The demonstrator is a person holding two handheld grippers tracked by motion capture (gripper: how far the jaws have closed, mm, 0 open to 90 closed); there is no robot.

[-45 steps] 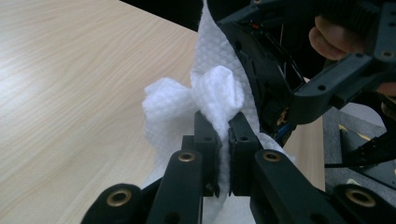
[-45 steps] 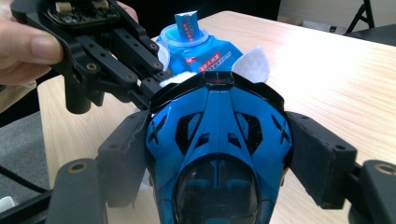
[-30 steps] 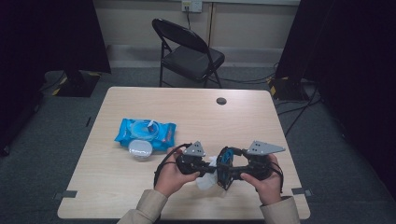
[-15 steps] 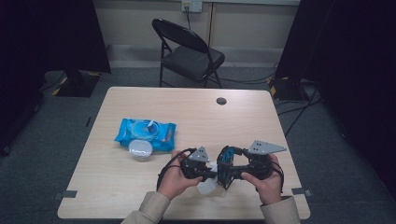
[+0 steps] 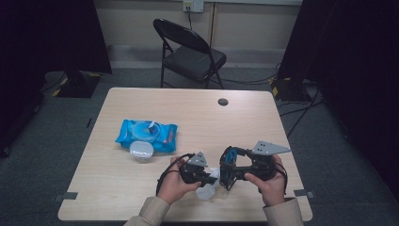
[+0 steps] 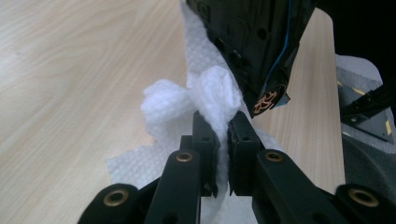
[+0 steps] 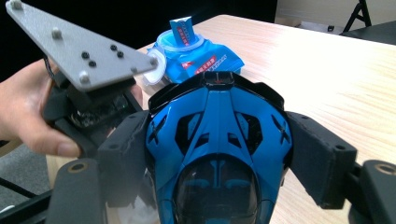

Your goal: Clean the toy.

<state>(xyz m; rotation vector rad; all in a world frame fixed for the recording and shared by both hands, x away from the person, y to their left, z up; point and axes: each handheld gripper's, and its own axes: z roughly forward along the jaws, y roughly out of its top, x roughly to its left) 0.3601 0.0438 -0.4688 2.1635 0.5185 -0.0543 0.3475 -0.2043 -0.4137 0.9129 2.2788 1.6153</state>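
Left gripper (image 6: 223, 133) has its jaws pinched tight on a bunched white wipe (image 6: 187, 100), pressing it against the blue-and-black toy car (image 7: 217, 154). Right gripper (image 7: 224, 163) clamps that car by its sides, just above the table (image 5: 263, 117) near the front edge. Blue wipes packet (image 5: 147, 135) lies well apart.

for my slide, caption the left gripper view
Left gripper pinching a crumpled white paper wipe against a black-and-blue toy car.

Blue-and-black toy car (image 7: 218, 140), white wipe (image 6: 187, 100)
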